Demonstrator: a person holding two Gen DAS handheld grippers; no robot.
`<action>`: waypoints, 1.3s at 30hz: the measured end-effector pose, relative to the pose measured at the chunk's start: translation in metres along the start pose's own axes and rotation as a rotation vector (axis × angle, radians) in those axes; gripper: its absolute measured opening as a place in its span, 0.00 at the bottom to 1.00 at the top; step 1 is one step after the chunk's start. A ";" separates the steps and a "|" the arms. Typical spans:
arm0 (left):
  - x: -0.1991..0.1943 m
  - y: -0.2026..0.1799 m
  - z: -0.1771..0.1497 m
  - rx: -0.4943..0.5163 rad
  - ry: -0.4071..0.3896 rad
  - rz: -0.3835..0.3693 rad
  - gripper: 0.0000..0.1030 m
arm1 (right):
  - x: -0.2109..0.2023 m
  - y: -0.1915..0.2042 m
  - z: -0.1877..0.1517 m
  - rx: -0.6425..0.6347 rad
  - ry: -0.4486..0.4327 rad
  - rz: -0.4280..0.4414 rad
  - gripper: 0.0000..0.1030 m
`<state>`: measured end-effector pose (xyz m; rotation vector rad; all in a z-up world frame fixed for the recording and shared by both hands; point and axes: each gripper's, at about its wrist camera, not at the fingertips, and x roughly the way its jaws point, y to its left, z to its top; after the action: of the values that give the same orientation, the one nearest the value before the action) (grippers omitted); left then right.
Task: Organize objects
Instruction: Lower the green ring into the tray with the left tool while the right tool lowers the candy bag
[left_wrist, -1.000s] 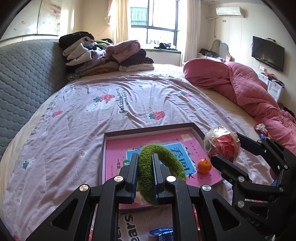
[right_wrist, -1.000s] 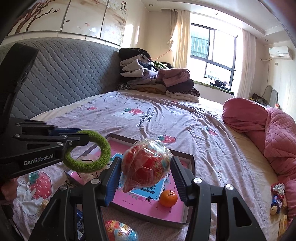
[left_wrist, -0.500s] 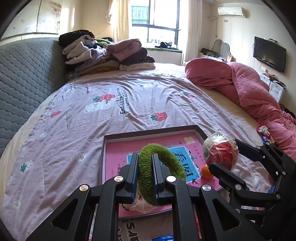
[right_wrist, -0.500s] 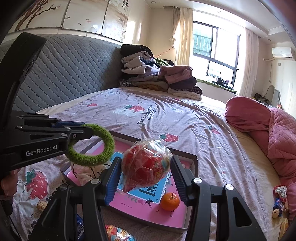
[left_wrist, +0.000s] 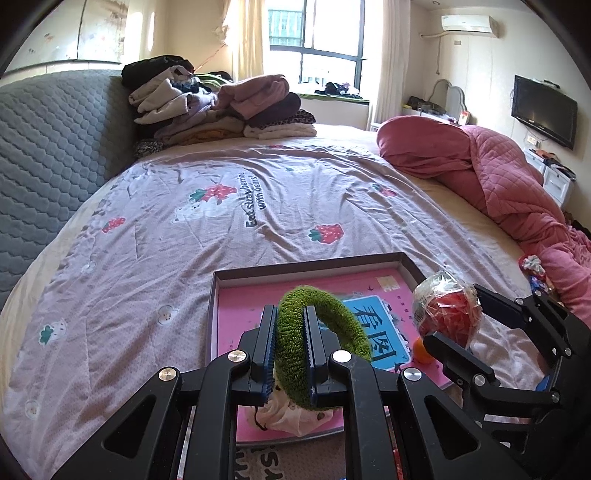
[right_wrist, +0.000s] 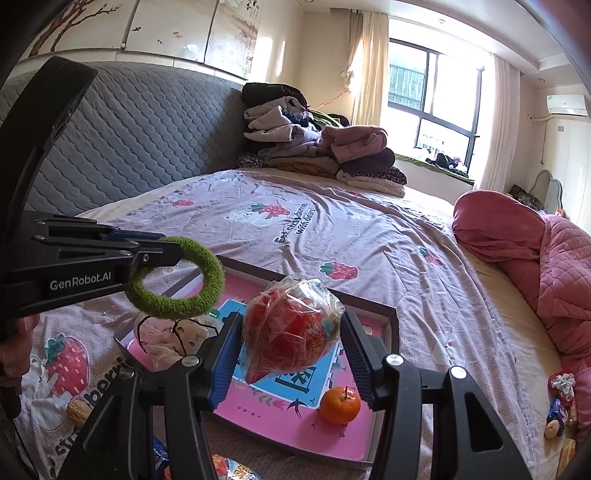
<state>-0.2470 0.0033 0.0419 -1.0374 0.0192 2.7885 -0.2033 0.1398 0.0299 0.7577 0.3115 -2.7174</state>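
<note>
Tray (left_wrist: 221, 291) on strawberry-print bedspread (left_wrist: 221, 221), partly hidden by both grippers.
Left gripper (left_wrist: 290, 350) pinches green ring (left_wrist: 332, 306); right gripper (right_wrist: 291, 354), part-open, clamps wrapped red ball (right_wrist: 291, 328) above tray.

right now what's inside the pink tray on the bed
An orange and a small cream plush with black cord lie in the pink tray. The held red wrapped bundle covers part of its floor.

Sunlit bedroom: window (left_wrist: 325, 37), grey quilted headboard (left_wrist: 48, 158), wall TV (left_wrist: 545, 110).

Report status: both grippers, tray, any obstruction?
Left gripper shut on green ring. Right gripper shut on wrapped red ball. Both over tray; nothing blocking.
</note>
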 end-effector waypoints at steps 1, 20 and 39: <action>0.002 0.001 0.001 -0.001 0.002 0.000 0.13 | 0.002 0.000 0.000 -0.002 0.003 0.001 0.52; 0.061 0.017 -0.001 -0.046 0.067 0.014 0.13 | 0.058 0.000 -0.012 -0.028 0.119 0.043 0.52; 0.119 0.034 -0.014 -0.081 0.192 0.049 0.14 | 0.092 0.004 -0.033 -0.032 0.262 0.125 0.52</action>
<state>-0.3317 -0.0130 -0.0478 -1.3384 -0.0452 2.7419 -0.2617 0.1239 -0.0472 1.0880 0.3516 -2.4922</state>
